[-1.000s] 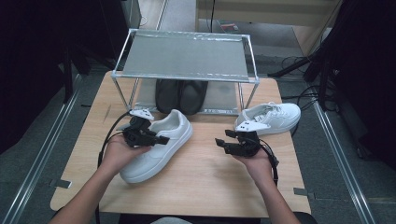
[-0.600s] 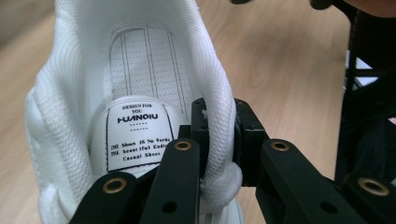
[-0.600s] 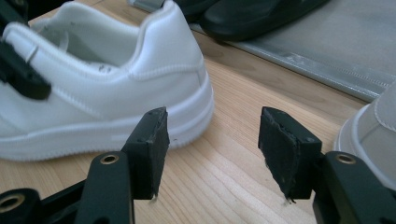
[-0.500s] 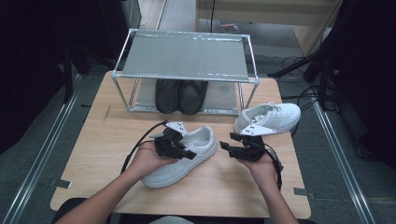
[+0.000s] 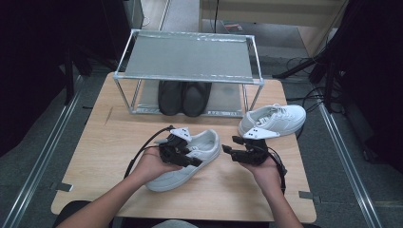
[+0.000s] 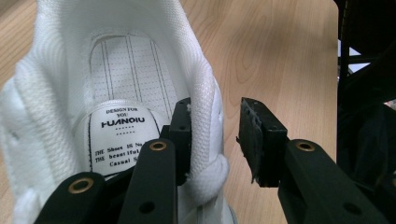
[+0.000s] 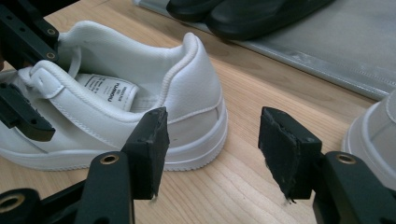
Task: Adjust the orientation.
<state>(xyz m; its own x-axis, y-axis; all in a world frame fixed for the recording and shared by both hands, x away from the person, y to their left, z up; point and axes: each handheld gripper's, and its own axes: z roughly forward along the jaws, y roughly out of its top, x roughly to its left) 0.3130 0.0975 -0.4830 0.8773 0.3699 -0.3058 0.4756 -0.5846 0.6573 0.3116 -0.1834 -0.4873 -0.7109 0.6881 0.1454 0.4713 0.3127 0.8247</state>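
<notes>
Tabletop: sneaker [image 5: 190, 159] collar between left gripper [image 5: 183, 151] jaws.

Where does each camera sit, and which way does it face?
High view: above the table, facing forward and down; forearms, hands, both grippers.
Left gripper view: on the left gripper, looking into the near sneaker; its jaws, just opened, straddle the collar.
Right gripper view: on the right gripper, open, facing that sneaker's heel.
All three share this sneaker.

White sneaker [image 5: 187, 159], second white sneaker [image 5: 273, 118], black shoes [image 5: 183, 97], pale wood table [image 5: 109, 142], black gripper [image 5: 177, 154]
</notes>
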